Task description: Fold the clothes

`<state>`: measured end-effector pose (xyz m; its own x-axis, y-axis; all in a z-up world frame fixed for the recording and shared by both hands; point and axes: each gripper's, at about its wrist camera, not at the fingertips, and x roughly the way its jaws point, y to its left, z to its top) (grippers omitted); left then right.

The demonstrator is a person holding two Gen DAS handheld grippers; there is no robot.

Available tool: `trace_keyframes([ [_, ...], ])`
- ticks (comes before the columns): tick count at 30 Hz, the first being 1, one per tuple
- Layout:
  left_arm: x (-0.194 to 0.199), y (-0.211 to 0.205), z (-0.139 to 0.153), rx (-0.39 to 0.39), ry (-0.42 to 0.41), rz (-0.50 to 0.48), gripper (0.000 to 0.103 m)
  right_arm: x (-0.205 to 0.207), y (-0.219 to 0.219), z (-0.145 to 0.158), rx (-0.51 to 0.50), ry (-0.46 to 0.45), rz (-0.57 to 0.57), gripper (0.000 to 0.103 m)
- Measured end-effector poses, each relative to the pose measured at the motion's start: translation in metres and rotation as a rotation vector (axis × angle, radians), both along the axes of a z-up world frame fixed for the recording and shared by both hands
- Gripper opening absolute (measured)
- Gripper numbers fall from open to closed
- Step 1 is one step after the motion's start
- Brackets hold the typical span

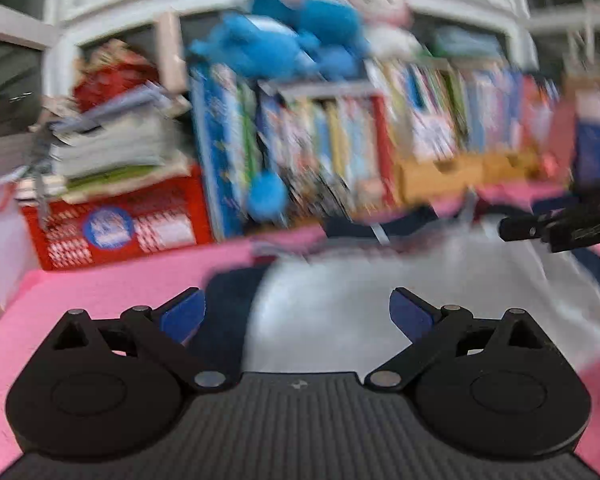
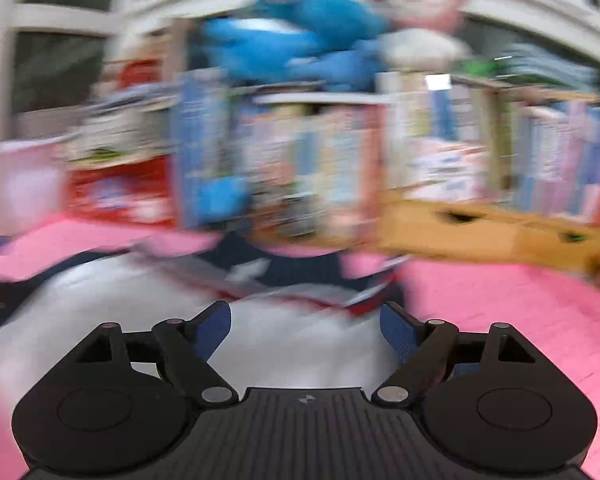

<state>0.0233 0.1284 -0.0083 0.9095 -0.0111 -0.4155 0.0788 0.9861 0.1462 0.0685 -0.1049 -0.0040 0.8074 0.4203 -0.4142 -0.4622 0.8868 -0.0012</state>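
Observation:
A white garment (image 1: 332, 296) with navy sleeves and a navy collar lies on the pink mat (image 1: 100, 292). Both views are blurred by motion. In the left wrist view my left gripper (image 1: 298, 312) stands open above the garment's left part, and nothing is between its blue pads (image 1: 182, 316). The right gripper's black fingers (image 1: 540, 230) show at the right edge of that view. In the right wrist view my right gripper (image 2: 306, 332) is open over the white cloth (image 2: 292, 344) near the navy collar (image 2: 292, 268), its pads apart and not pressing on anything.
A shelf of upright books (image 1: 340, 148) runs along the back of the mat, with blue and pink plush toys (image 1: 292, 36) on top. A red box (image 1: 116, 224) under stacked papers stands at back left, a yellow cardboard box (image 2: 488, 232) at back right. White window frames rise behind.

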Motion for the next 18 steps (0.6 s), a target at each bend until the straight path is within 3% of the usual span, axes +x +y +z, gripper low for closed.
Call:
trace_keyframes([
  [3, -0.002, -0.010, -0.023, 0.102, 0.076, 0.025, 0.101, -0.042, 0.028, -0.019, -0.074, 0.045, 0.150, 0.082],
  [6, -0.005, -0.003, -0.036, 0.180, 0.101, 0.075, 0.102, -0.060, 0.034, -0.037, -0.175, 0.053, 0.122, 0.083],
  [7, -0.006, 0.002, -0.037, 0.184, 0.100, 0.094, 0.102, -0.060, 0.023, -0.038, -0.149, 0.080, 0.110, 0.083],
  [10, -0.009, 0.018, -0.039, 0.191, 0.103, 0.155, 0.103, -0.050, -0.026, -0.034, -0.103, 0.183, -0.088, 0.076],
  [12, -0.010, 0.034, -0.038, 0.121, 0.124, 0.189, 0.103, -0.052, -0.069, -0.038, -0.168, 0.137, -0.269, 0.076],
  [15, -0.008, 0.048, -0.036, 0.036, 0.151, 0.232, 0.103, -0.055, -0.115, -0.039, -0.154, 0.165, -0.452, 0.084],
  [18, -0.011, 0.042, -0.037, 0.060, 0.143, 0.237, 0.103, -0.063, -0.127, -0.025, -0.094, 0.179, -0.510, 0.083],
])
